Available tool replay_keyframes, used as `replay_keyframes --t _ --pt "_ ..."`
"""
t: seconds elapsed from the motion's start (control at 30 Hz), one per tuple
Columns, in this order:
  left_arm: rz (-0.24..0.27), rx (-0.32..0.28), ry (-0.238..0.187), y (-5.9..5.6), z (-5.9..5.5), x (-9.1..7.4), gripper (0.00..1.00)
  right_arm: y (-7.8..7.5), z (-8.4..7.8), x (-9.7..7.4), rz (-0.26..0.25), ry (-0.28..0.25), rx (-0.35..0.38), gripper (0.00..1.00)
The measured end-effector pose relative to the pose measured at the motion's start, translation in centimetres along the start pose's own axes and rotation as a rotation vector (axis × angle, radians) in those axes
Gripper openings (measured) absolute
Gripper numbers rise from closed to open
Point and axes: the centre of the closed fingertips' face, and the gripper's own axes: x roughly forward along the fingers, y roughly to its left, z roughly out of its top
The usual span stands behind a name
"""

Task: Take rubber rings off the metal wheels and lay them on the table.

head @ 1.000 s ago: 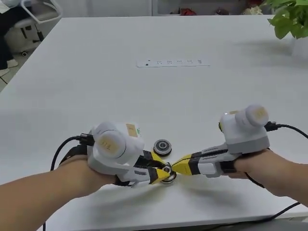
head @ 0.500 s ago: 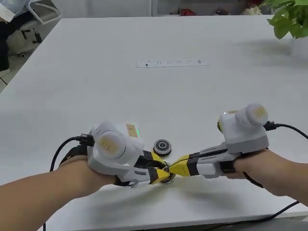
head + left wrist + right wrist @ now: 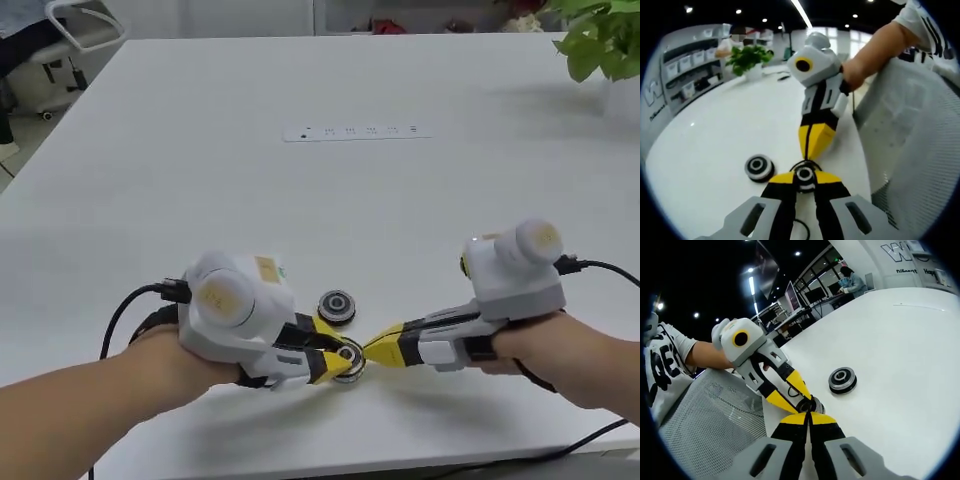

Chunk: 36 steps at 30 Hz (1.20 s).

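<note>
The left gripper [image 3: 333,360] clamps a metal wheel [image 3: 804,174] between its yellow tips, near the front edge of the table [image 3: 300,200]. The right gripper [image 3: 810,416], jaws pressed together, meets that wheel's rim. Whether it pinches the rubber ring is too small to tell. A second wheel [image 3: 337,306] lies just beside.

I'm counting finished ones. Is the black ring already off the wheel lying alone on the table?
No, the wheel lying on the table has its black ring wrapped around its metal middle.

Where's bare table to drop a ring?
Free: the wide stretch between the power strip and the loose wheel, and the table right of that wheel. Crowded at the near edge, where left gripper and right gripper meet on the held wheel.
</note>
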Motion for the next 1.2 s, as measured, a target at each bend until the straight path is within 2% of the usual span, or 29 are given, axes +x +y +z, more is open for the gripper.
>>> replay_keyframes --t 0.37,0.63,0.87,1.07,1.2 --pt "-0.031 0.011 0.011 -0.3 -0.3 -0.8 0.16 0.0 0.0 0.0 0.004 -0.006 0.013 0.00" --pt "-0.037 0.023 -0.048 -0.4 1.1 -2.2 0.20 0.0 0.5 -0.3 0.003 -0.022 0.012 0.00" --pt "-0.028 0.010 -0.097 -0.5 2.5 -3.6 0.27 0.2 0.8 -0.4 0.008 -0.030 0.010 0.00" --pt "-0.027 -0.012 -0.114 -0.8 2.6 -4.5 0.37 0.4 1.2 -0.5 0.015 -0.031 -0.002 0.00" --pt "-0.020 -0.023 -0.123 -0.8 2.6 -5.1 0.40 0.4 1.4 -0.6 0.020 -0.035 -0.007 0.00"
